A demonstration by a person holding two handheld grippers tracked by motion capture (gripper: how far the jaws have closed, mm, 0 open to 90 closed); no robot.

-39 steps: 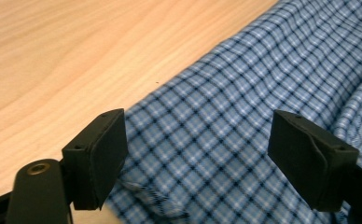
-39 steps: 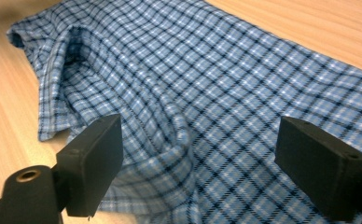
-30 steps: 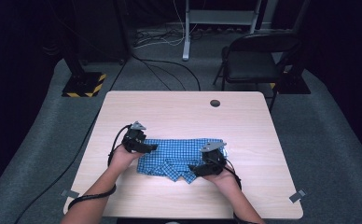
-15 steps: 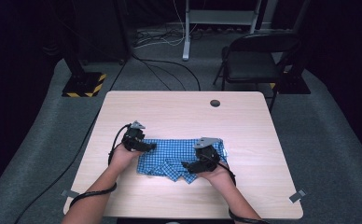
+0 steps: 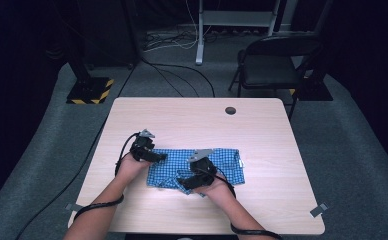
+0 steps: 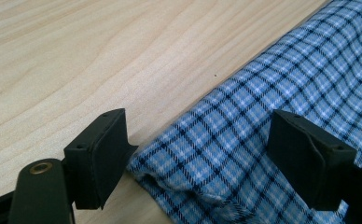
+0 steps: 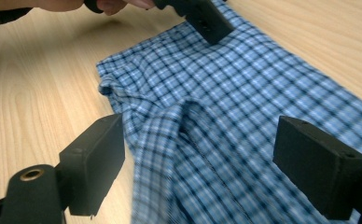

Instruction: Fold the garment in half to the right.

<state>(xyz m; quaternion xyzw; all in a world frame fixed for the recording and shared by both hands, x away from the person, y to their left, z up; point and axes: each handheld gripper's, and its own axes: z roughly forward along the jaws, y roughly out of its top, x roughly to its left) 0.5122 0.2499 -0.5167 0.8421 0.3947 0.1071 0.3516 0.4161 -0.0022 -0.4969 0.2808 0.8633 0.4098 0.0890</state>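
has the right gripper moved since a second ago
Yes. In the high view the right gripper has slid left along the cloth, away from the table's right edge.

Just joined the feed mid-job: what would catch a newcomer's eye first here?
The blue-and-white checked cloth lying rumpled near the front of the pale wooden table stands out most. The black left gripper sits open over its corner at the cloth's left end, and the black right gripper sits open over a raised fold at its near edge.
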